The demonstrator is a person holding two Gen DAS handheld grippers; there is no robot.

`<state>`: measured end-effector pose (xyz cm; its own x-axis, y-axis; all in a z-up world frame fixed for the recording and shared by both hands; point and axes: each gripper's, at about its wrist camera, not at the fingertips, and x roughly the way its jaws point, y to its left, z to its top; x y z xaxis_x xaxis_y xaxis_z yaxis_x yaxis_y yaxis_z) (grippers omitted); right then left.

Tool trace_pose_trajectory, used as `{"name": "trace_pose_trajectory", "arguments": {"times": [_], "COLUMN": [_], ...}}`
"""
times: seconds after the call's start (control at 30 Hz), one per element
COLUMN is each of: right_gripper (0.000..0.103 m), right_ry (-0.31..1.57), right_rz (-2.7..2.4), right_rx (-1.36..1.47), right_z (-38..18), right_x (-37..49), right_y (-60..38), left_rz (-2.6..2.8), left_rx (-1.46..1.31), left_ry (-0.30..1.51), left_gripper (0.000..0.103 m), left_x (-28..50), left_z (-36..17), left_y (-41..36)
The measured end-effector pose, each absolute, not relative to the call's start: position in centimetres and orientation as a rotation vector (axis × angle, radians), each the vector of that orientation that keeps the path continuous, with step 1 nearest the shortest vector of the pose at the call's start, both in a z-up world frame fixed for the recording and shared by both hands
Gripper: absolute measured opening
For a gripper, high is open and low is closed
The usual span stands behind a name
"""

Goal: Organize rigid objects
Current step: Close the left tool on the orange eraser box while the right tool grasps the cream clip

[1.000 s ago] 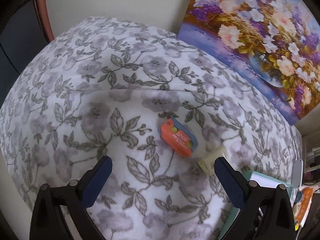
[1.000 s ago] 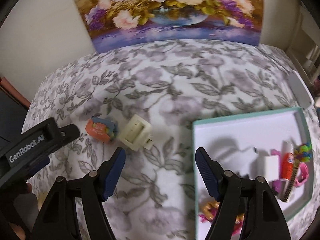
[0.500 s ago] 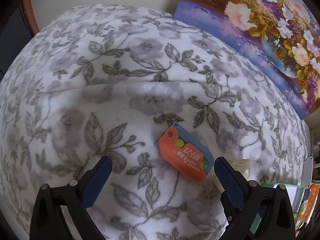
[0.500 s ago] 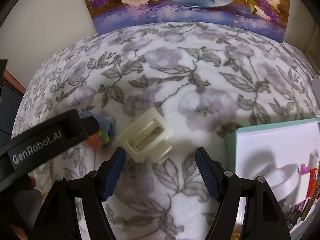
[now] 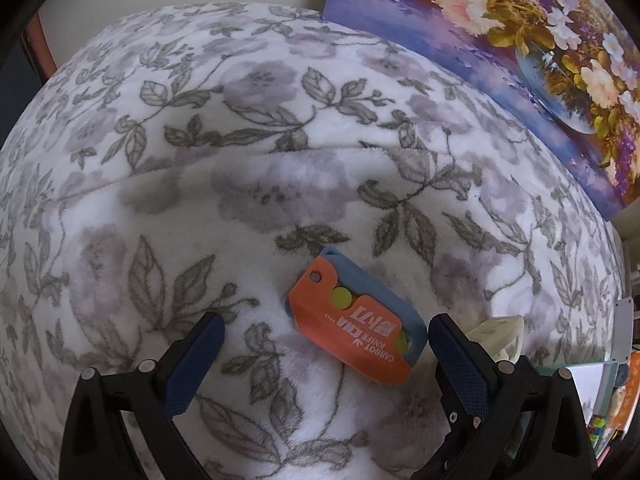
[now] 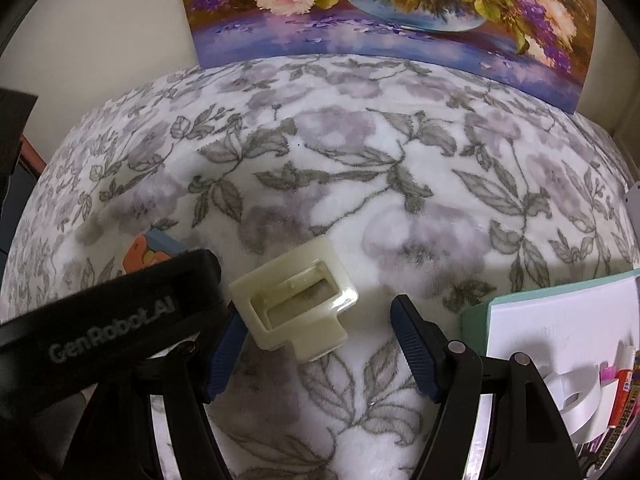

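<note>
Currently the orange carrot knife [image 5: 352,320] lies flat on the floral blanket [image 5: 240,184], well in front of the flower painting [image 5: 520,52] propped against the wall. It is a small rectangular plastic case with rounded corners: an orange face over a light blue back, a yellow-green round button, a small rivet near one corner, and white lettering that reads "CARROT KNIFE". The left gripper [image 5: 324,344] stands with its fingers spread wide on either side of the case, holding nothing; the right-hand blue pad sits just beside the case's lower corner, and contact there cannot be confirmed.

The cream plastic block [image 6: 296,300] lies on the same blanket, nearer the camera than the painting and just right of the knife. It is squarish, hollow, with a rectangular recess in its top face and a short tab projecting from one edge; the surface looks smooth and slightly glossy. The right gripper [image 6: 318,344] is also spread open, one ribbed blue pad touching or nearly touching the block's left edge, the other well clear on the right.

The blanket is plush fleece, white with grey leaves and mauve blooms. A teal-edged white tray [image 6: 476,320] lies right of the block, holding small items.
</note>
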<state>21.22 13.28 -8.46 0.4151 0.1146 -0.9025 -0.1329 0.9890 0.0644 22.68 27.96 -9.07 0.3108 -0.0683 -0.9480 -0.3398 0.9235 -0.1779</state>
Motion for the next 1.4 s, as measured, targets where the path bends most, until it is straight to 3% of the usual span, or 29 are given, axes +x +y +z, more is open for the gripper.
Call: {"name": "trace_pose_trajectory", "arguments": {"times": [0.2,0.4,1.07,1.2,1.4], "right_gripper": [0.073,0.073,0.073,0.061,0.061], "right_ry": [1.131,1.129,1.075,1.062,1.061], "right_rz": [0.157,0.156,0.169,0.152,0.162], "right_rx": [-0.016,-0.017,-0.006,0.007,0.027], "right_z": [-8.4,-8.4,-8.7,-8.7,-8.6], "right_x": [21.2,21.2,22.1,22.2,22.1], "right_y": [13.2,13.3,14.6,14.4,14.1], "left_rz": [0.19,0.196,0.252,0.259,0.26], "left_rx": [-0.335,-0.329,-0.416,-0.424,-0.418], "left_ry": [1.251,1.224,1.22,1.216,1.217], "left_gripper": [0.096,0.075,0.074,0.074,0.074], "left_x": [23.2,23.3,21.7,21.4,21.4], "left_z": [-9.3,-9.0,-8.9,-8.8,-8.7], "left_y": [27.1,27.1,31.5,32.0,31.8]}}
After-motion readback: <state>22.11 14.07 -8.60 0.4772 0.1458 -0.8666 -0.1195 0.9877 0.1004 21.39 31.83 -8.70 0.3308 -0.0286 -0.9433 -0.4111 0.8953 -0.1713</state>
